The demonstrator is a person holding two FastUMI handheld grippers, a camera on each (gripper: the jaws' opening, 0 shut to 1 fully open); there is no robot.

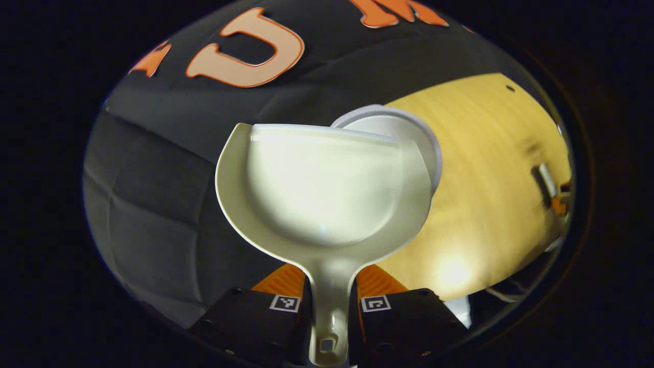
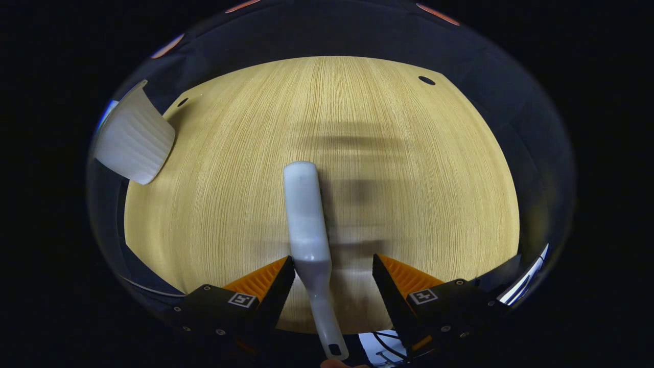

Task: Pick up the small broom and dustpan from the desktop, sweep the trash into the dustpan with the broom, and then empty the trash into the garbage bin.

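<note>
Left gripper view: the left gripper (image 1: 329,299) pinches the handle of the white dustpan (image 1: 327,189), both orange fingers (image 1: 282,282) pressed against it. The dustpan is held up in the air, handle running straight back toward the camera, scoop opening facing away with its straight lip on the far side. Just past that lip, partly hidden, is the round white rim of the garbage bin (image 1: 403,128), standing on the wooden table (image 1: 485,179). Far right on the table edge, blurred, is another gripper; its state cannot be told from here.

Right gripper view: the right gripper (image 2: 332,271) has its fingers spread apart. The white broom (image 2: 309,240) lies between them, long axis running away from the camera, thin handle end with its hang hole nearest the camera, wide head pointing toward the table middle. The left finger (image 2: 265,278) looks to touch the handle; the right finger stands off it. The table (image 2: 409,153) is seen from above. Upper left, the ribbed white wall of the bin (image 2: 135,140) shows at the table's edge.
</note>
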